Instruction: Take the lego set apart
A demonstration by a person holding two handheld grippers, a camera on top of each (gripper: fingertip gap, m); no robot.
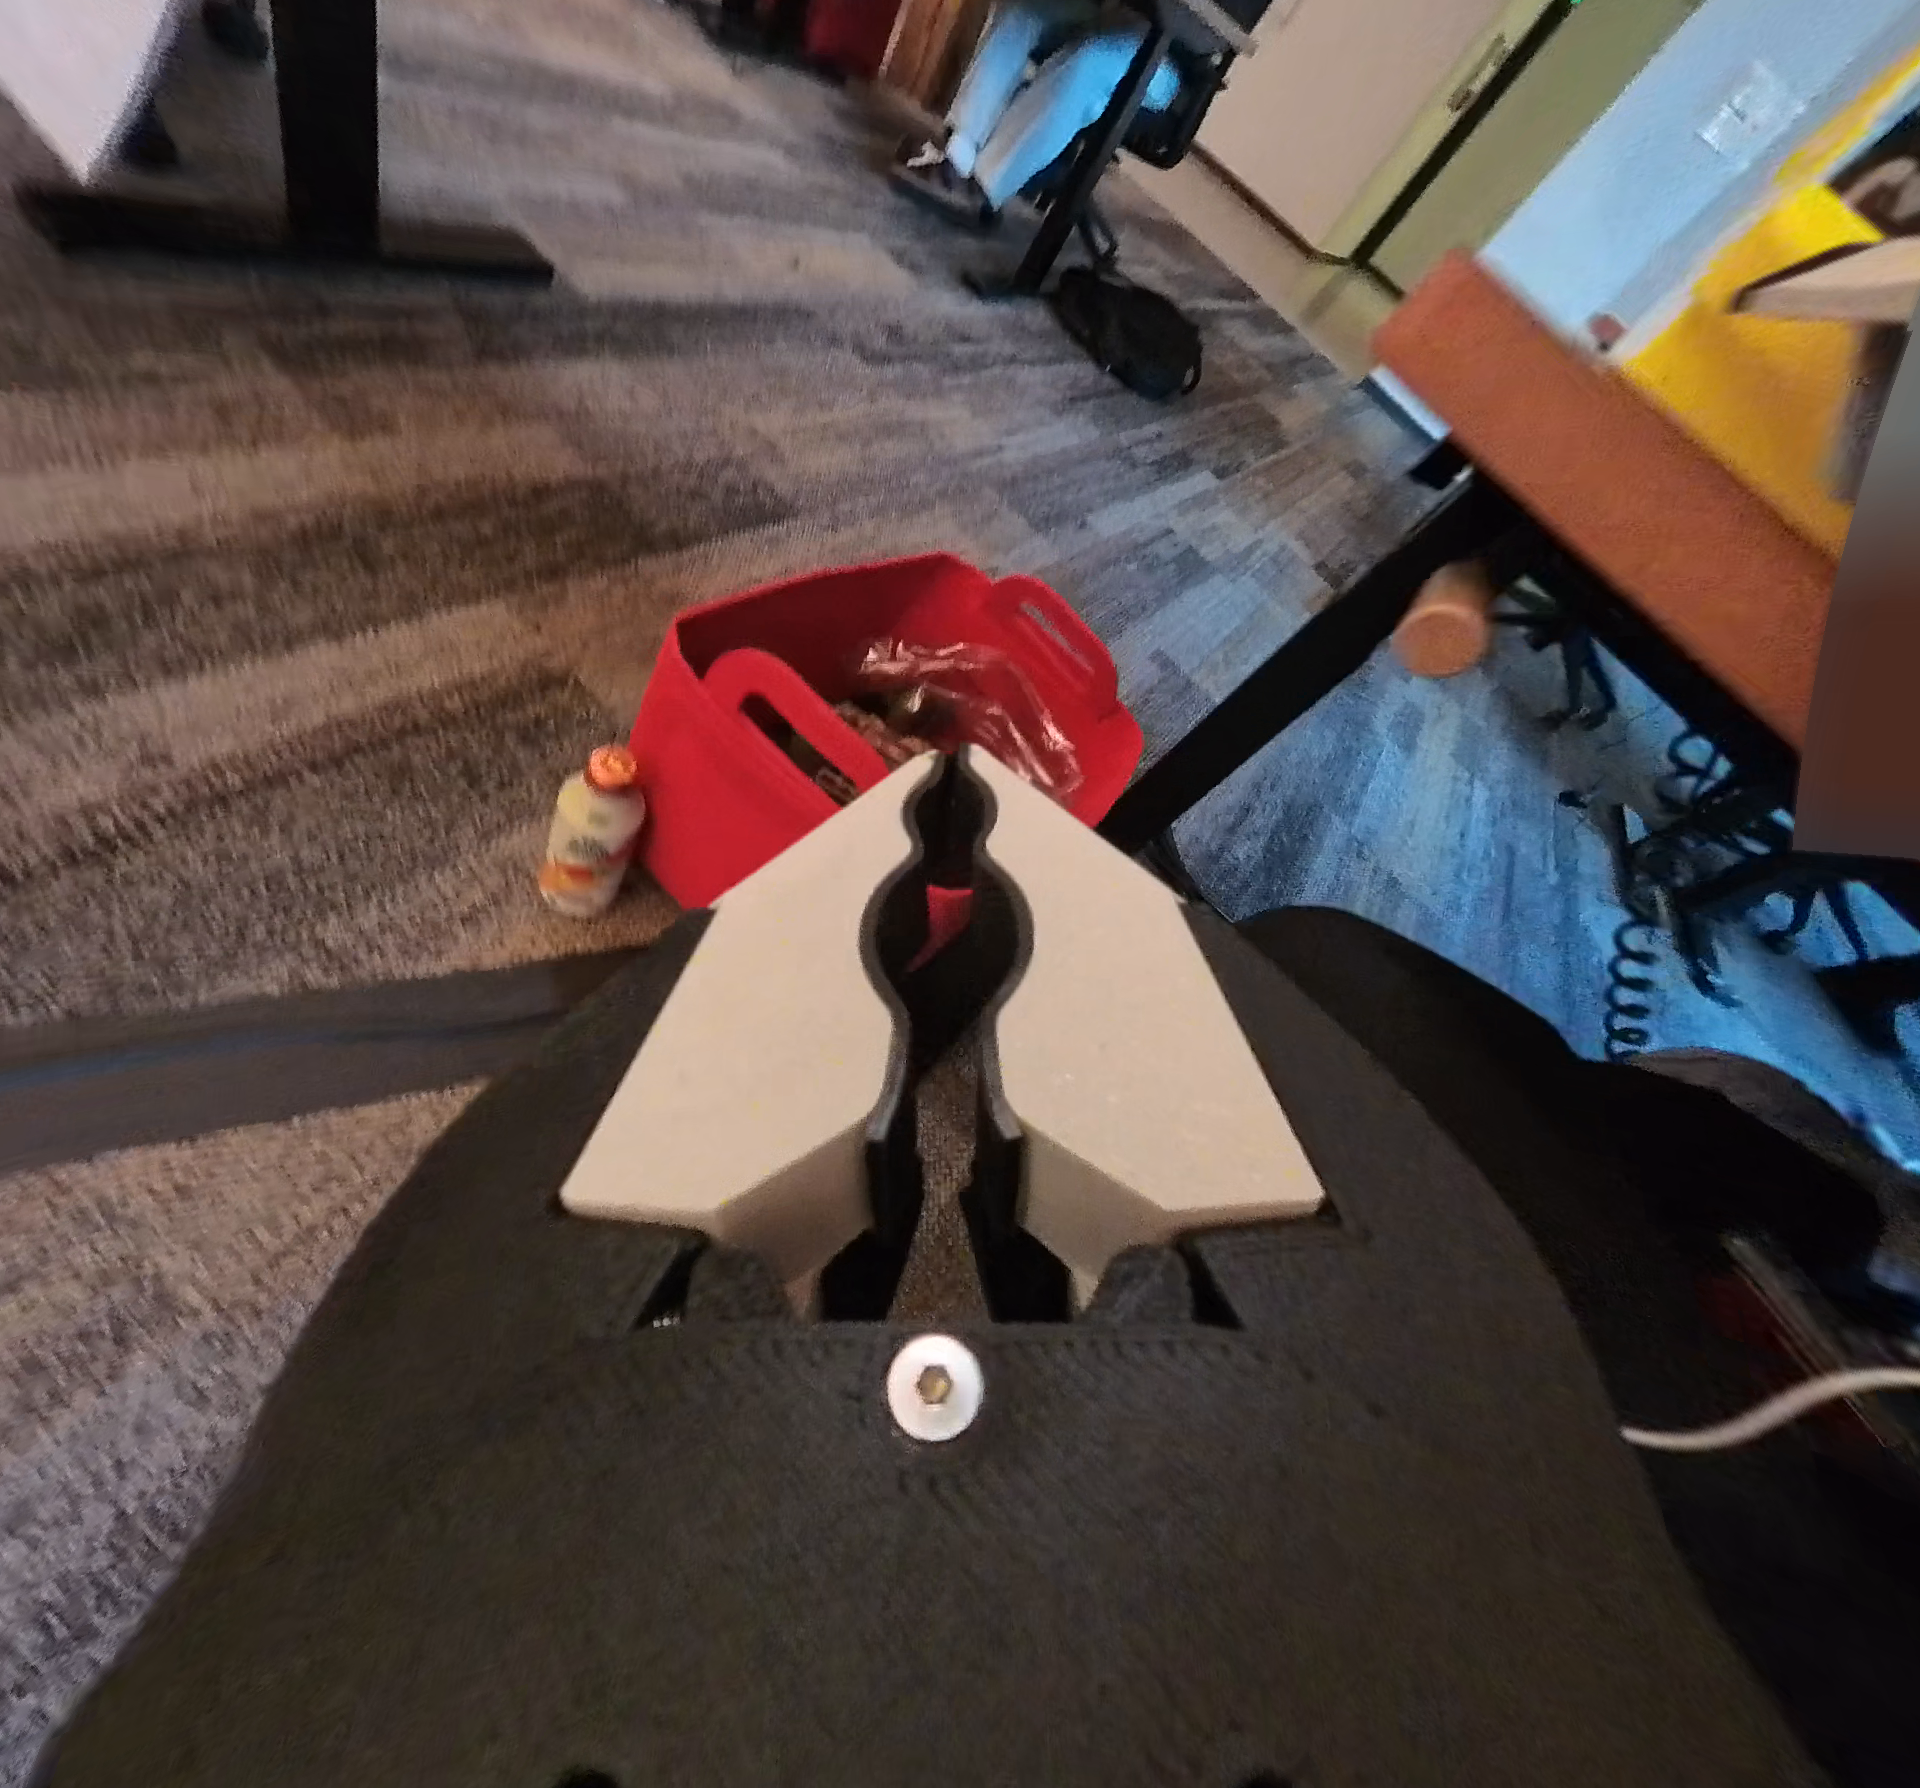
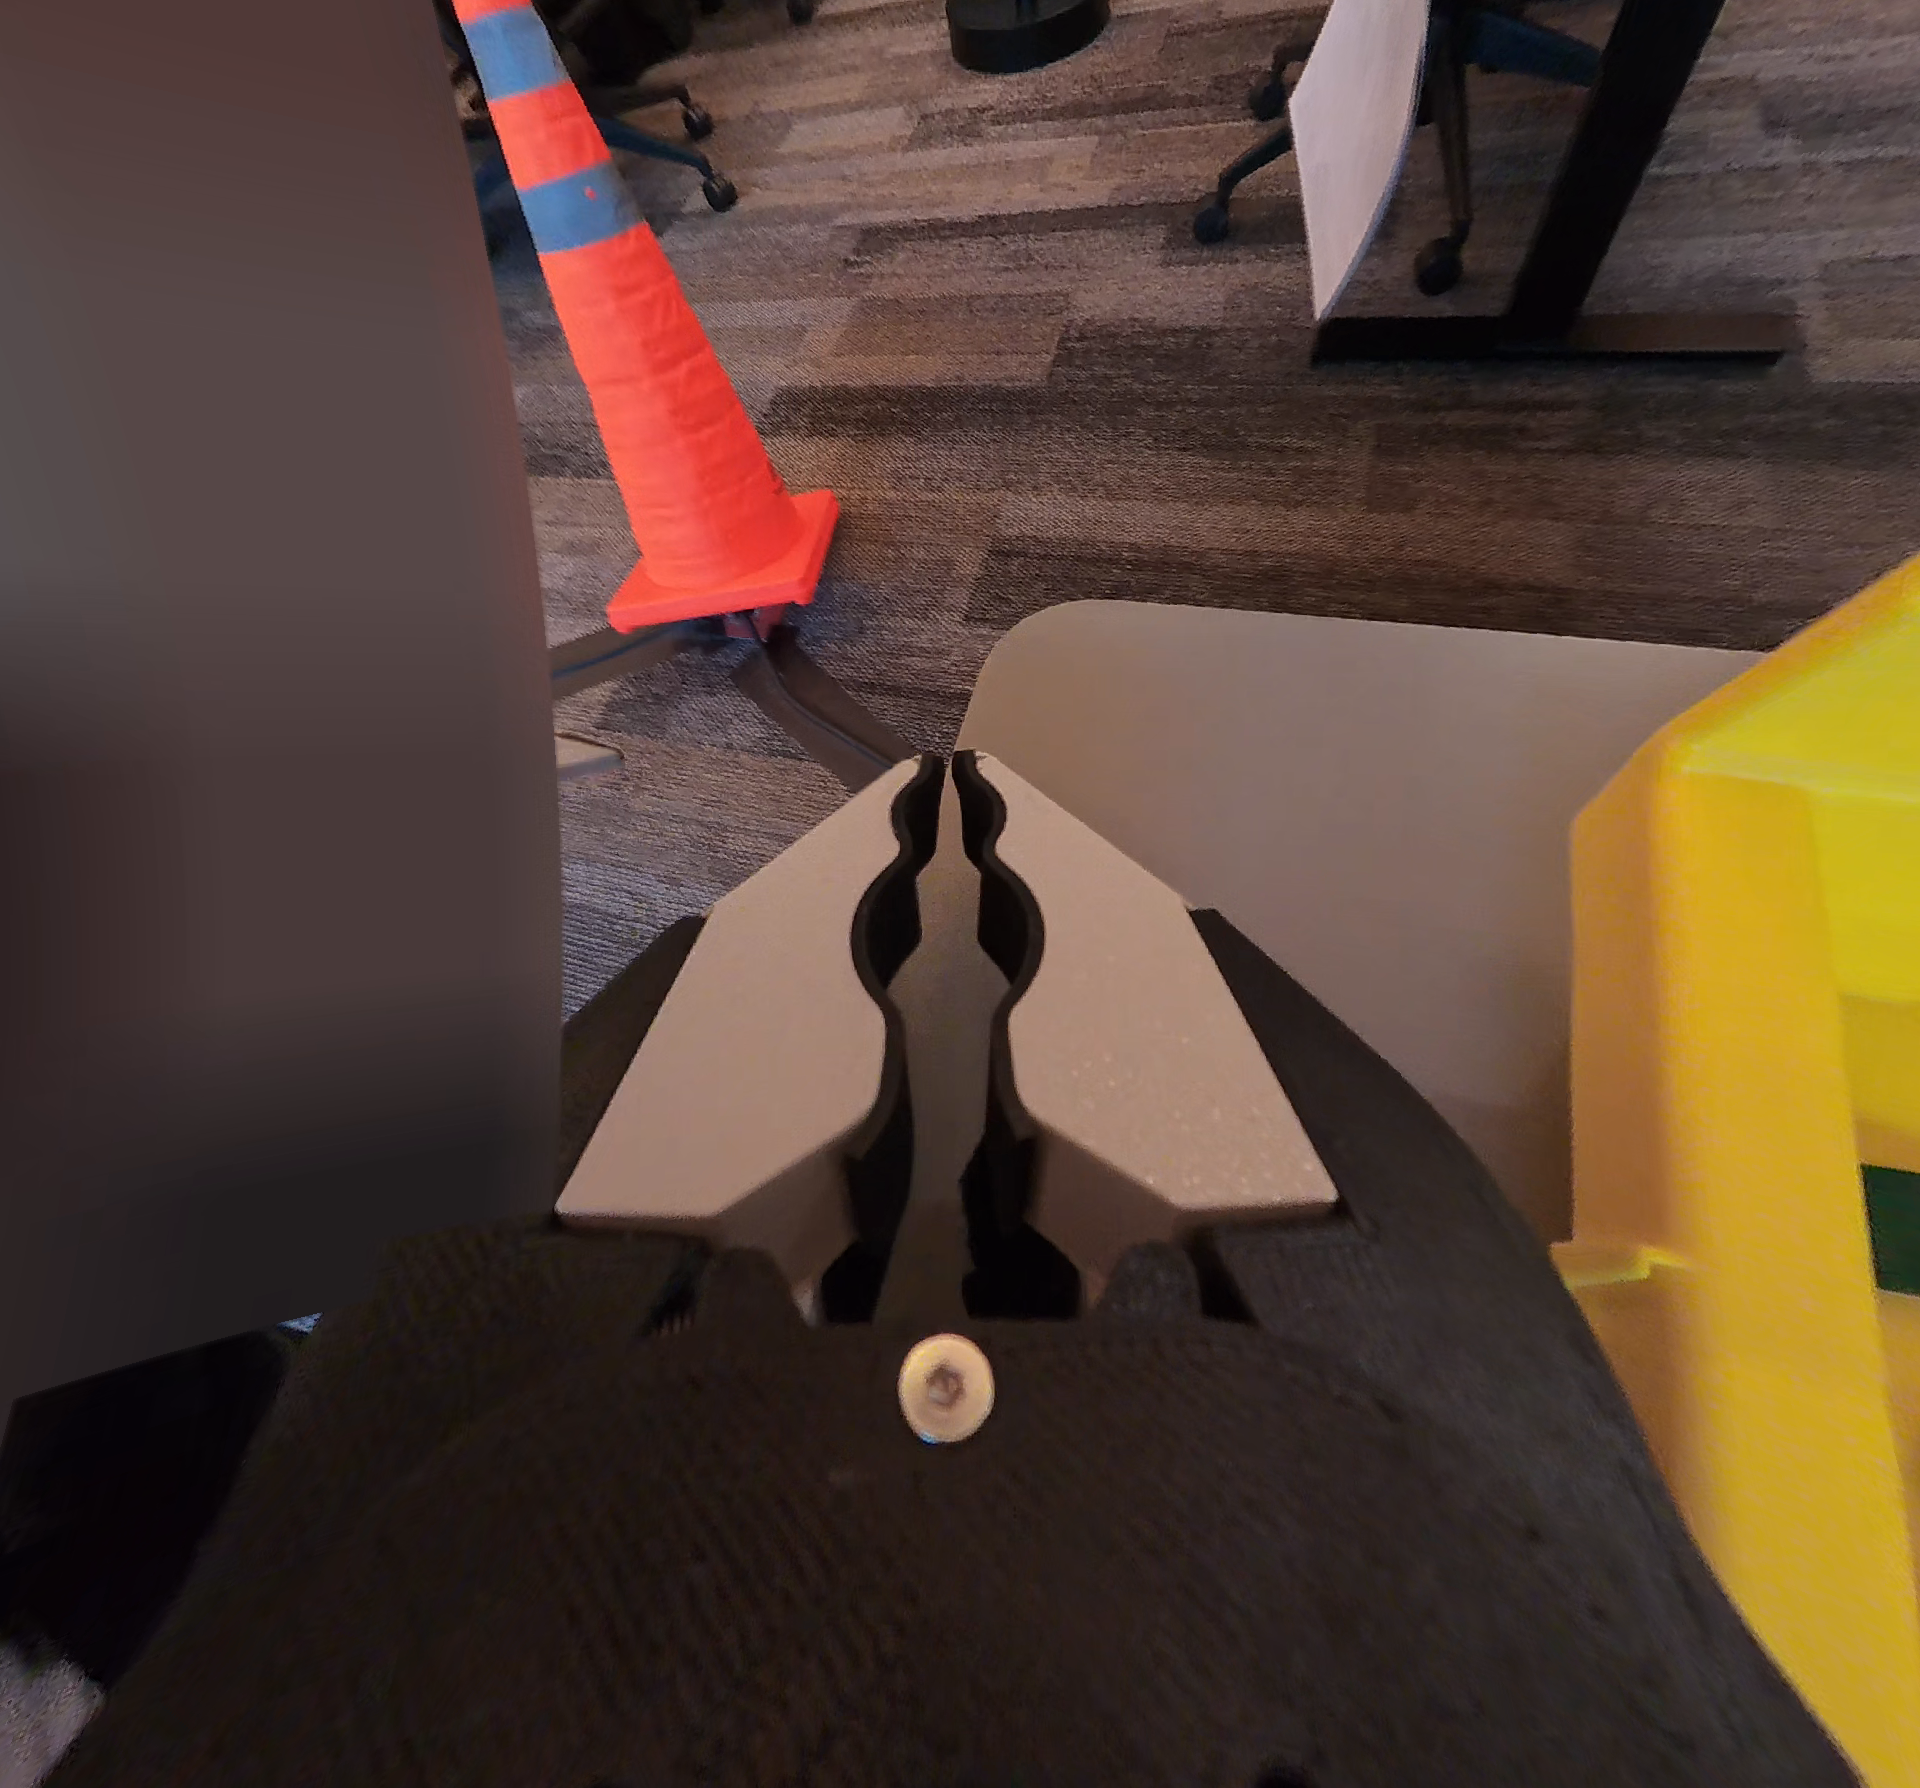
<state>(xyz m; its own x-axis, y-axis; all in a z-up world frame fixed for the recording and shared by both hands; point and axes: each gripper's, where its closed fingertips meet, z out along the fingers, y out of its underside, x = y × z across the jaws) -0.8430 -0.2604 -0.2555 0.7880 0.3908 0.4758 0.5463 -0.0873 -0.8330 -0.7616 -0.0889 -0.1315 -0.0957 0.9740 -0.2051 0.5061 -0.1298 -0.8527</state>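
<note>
No lego set can be made out in either view; the nearest candidate is a yellow plastic bin [image 2: 1756, 1063] at the right edge of the right wrist view, sitting on a pale tabletop [image 2: 1299, 782], and what it holds is hidden. The right gripper [image 2: 948, 759] hangs just beside that bin, over the tabletop's rounded corner, its grey fingers [image 2: 748, 1042] drawn together until only a hairline slit shows at the tips, with nothing between them. Beyond it, on the striped carpet [image 2: 1039, 408], an orange traffic cone [image 2: 665, 408] with grey bands stands tilted, and farther off are a round black stand base [image 2: 1029, 3], a white sheet [image 2: 1361, 76] hanging by a black desk leg [image 2: 1621, 128], and office chairs. In the blurred left wrist view the left gripper [image 1: 948, 757] points down toward the floor, its tips meeting and empty. Just past them a red basket [image 1: 748, 793] with handles sits on the carpet, crinkled clear wrapping inside, and a small bottle [image 1: 594, 834] with an orange cap stands touching its left side. A wood-edged desk [image 1: 1600, 491] crosses the right side.
</note>
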